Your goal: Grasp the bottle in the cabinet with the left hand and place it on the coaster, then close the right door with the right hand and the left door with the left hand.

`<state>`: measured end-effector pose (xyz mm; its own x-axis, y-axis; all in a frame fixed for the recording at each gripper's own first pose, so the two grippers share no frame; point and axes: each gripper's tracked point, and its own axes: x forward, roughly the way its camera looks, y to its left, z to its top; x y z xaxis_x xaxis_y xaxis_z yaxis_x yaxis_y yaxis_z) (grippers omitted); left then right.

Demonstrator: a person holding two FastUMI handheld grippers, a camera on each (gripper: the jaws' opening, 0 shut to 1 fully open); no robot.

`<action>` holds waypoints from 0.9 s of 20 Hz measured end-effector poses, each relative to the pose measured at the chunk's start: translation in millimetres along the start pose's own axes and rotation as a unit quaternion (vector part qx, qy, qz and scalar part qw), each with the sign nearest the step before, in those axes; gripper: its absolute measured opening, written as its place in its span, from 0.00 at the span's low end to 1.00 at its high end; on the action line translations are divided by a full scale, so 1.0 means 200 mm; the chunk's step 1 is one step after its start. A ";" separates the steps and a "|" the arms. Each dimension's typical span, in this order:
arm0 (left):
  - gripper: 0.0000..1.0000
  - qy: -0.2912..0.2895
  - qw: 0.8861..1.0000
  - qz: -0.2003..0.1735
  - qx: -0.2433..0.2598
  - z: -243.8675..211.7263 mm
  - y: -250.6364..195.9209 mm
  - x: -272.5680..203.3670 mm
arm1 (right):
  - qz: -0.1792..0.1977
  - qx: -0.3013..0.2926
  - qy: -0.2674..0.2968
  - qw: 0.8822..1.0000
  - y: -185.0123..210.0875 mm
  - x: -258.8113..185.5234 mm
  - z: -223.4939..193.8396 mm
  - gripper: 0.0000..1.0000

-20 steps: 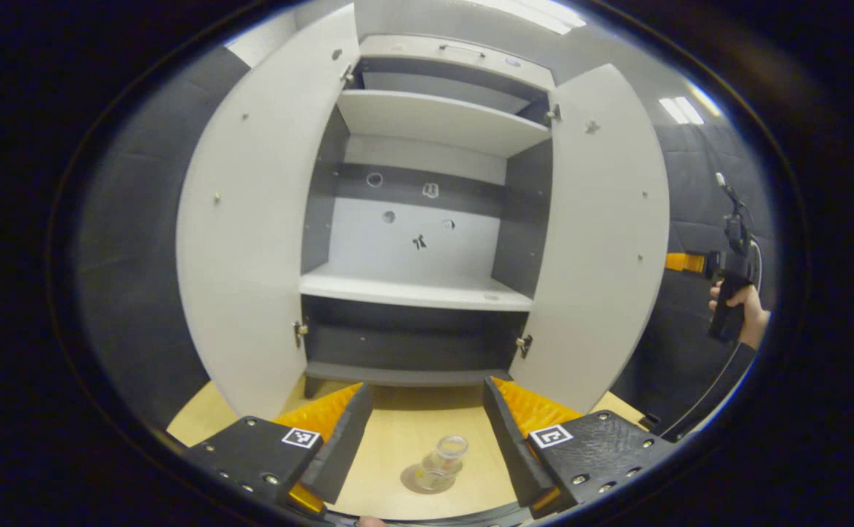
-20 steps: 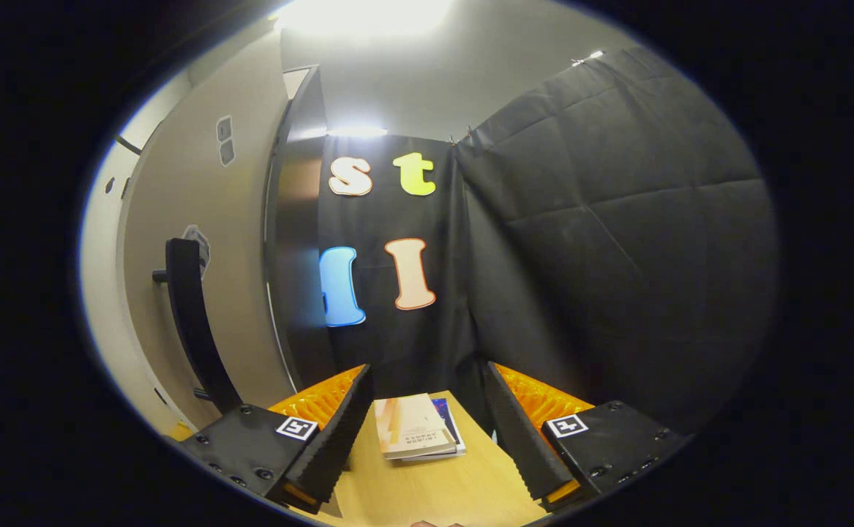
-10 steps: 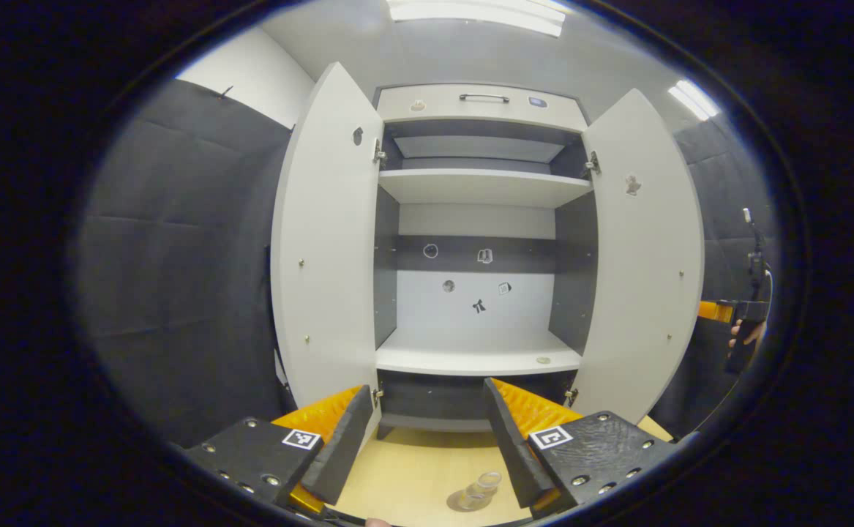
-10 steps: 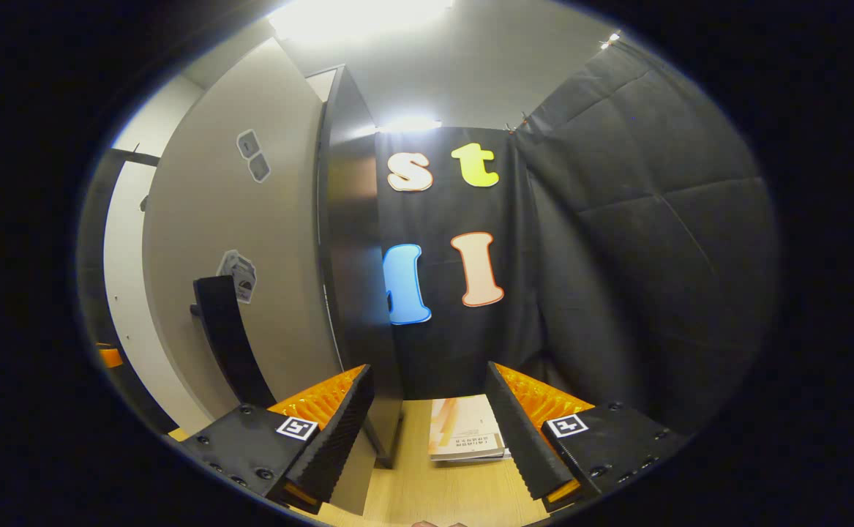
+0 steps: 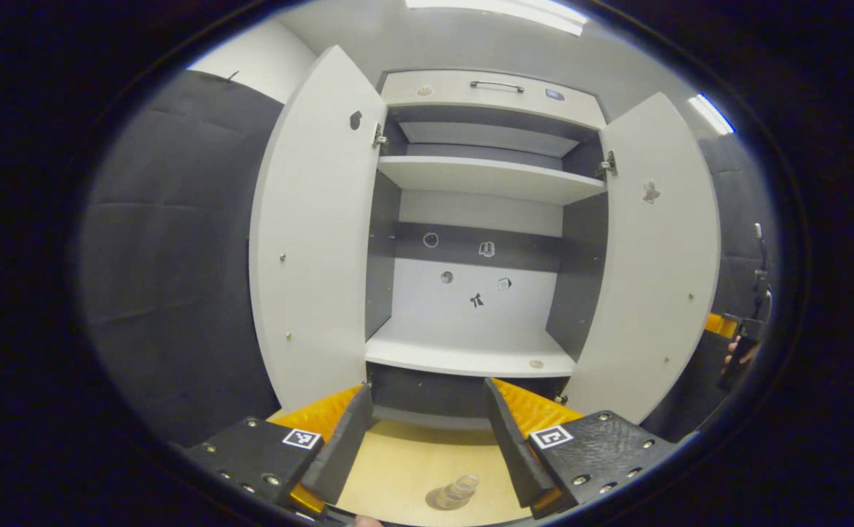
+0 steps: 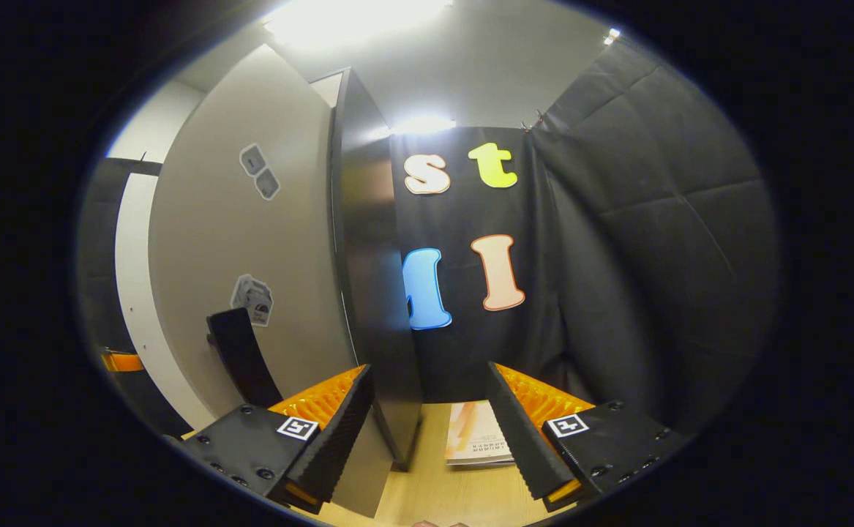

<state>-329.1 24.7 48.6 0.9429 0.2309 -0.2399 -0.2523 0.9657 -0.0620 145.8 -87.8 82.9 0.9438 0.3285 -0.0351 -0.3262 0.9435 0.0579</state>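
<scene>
Bottle lies on its coaster at the surface's near edge, before the open cabinet. Left hand-held gripper and right hand-held gripper both gape wide, empty.

The left gripper is held level, its 2 fingers spread wide with nothing between them. The right gripper is likewise parted and empty; a hand grips its handle, seen far right of the left jaws.
</scene>
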 end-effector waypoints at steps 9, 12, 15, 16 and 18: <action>0.87 -0.005 1.000 -0.021 -0.002 0.04 0.14 0.10 | -0.021 -0.015 -0.002 1.000 0.18 -0.04 0.03 0.98; 0.88 -0.004 1.000 -0.027 -0.012 0.02 0.18 0.12 | -0.042 -0.005 -0.011 0.999 0.20 -0.06 0.03 0.97; 0.87 -0.001 0.999 -0.031 -0.016 0.00 0.21 0.12 | -0.049 0.000 -0.007 0.999 0.23 -0.06 0.02 0.97; 0.87 0.000 0.999 -0.034 -0.017 -0.01 0.22 0.12 | -0.051 -0.002 -0.007 0.999 0.24 -0.06 0.02 0.97; 0.87 0.002 0.999 -0.036 -0.018 -0.02 0.24 0.12 | -0.047 -0.011 -0.007 0.999 0.30 -0.05 0.02 0.97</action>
<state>-319.1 76.8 35.3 0.9580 0.1614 -0.2369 -0.1923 0.9747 -0.1139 116.8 -35.6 91.2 0.9708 0.2382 -0.0264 -0.2373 0.9709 0.0333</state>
